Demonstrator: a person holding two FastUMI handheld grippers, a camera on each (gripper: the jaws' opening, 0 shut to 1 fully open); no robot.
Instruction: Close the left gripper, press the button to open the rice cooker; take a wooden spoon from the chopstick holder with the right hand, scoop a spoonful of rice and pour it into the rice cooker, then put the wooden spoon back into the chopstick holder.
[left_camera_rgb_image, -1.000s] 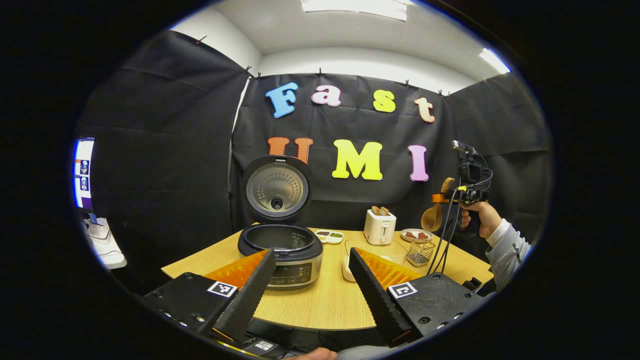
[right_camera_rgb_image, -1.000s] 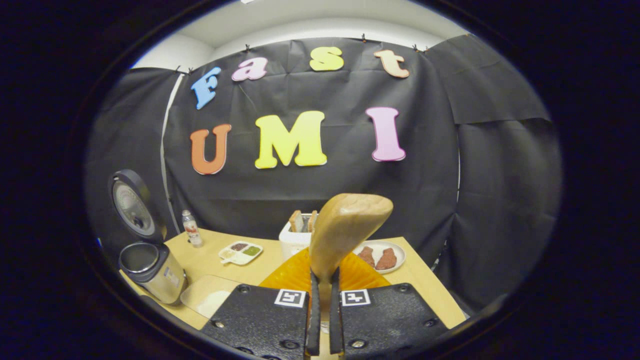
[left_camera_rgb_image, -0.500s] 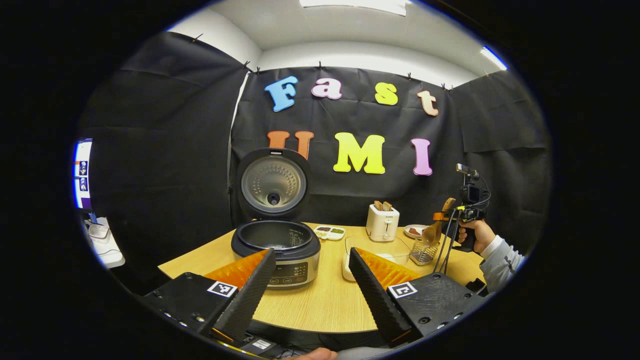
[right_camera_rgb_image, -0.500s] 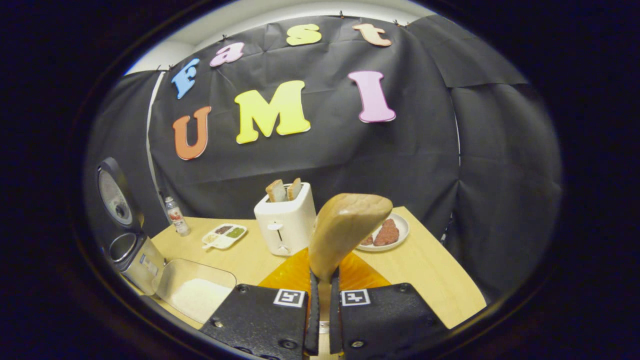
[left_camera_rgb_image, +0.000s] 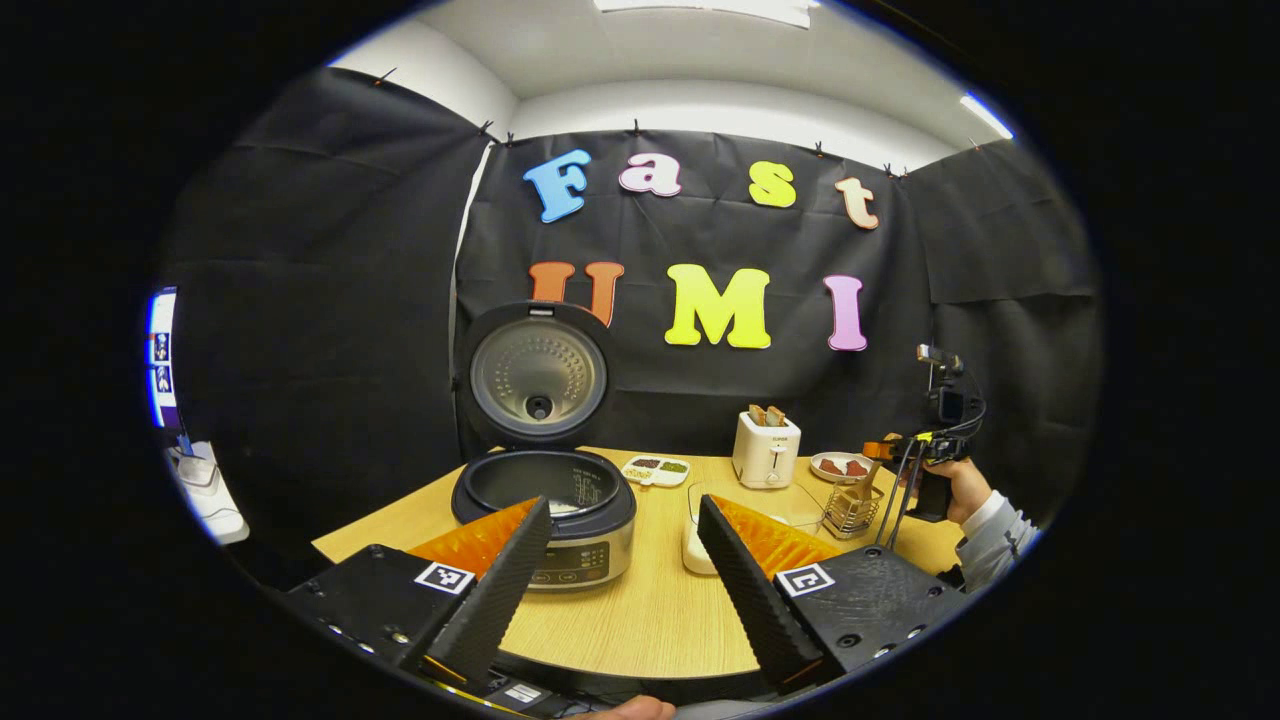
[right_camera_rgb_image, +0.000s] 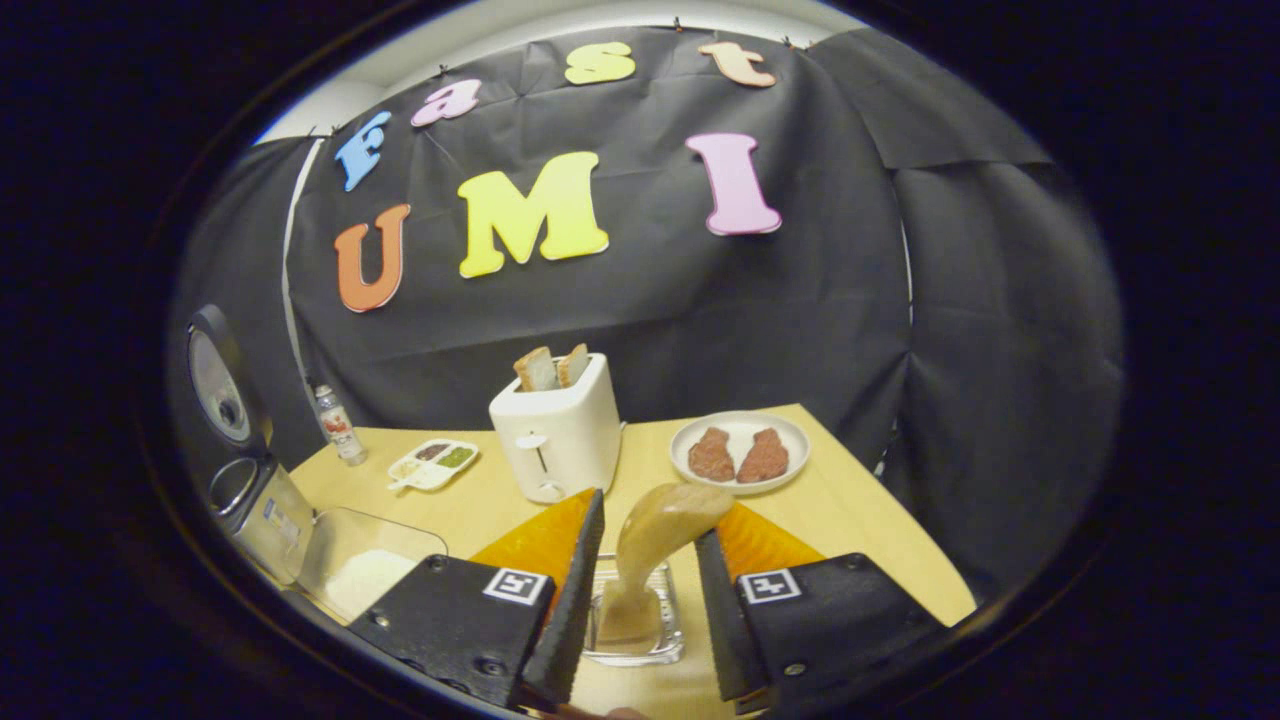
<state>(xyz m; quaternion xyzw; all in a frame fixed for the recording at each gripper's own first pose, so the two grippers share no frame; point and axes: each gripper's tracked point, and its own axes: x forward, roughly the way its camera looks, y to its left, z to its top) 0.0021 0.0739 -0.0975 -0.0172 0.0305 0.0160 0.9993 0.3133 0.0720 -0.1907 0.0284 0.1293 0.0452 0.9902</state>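
Observation:
The wooden spoon (right_camera_rgb_image: 662, 525) stands bowl-up in the clear chopstick holder (right_camera_rgb_image: 634, 628), a little blurred. My right gripper (right_camera_rgb_image: 650, 520) is open, one finger on each side of the spoon and neither pressing on it. In the left gripper view the right gripper (left_camera_rgb_image: 893, 451) hangs just over the holder (left_camera_rgb_image: 853, 508), held by a hand (left_camera_rgb_image: 966, 486). The rice cooker (left_camera_rgb_image: 545, 508) stands with its lid (left_camera_rgb_image: 538, 370) raised. My left gripper (left_camera_rgb_image: 620, 560) is open and holds nothing, near the table's front edge. The clear rice container (right_camera_rgb_image: 362, 570) lies beside the cooker (right_camera_rgb_image: 255, 512).
On the wooden table (left_camera_rgb_image: 650, 610) stand a white toaster (right_camera_rgb_image: 555, 435) with bread, a plate (right_camera_rgb_image: 740, 428) with two pieces of meat, a small sauce dish (right_camera_rgb_image: 432, 463) and a bottle (right_camera_rgb_image: 338, 425). Black cloth walls close in the back and sides.
My right gripper came down, set the spoon's handle into the chopstick holder and opened, letting go of it. The left gripper stayed open and hardly moved.

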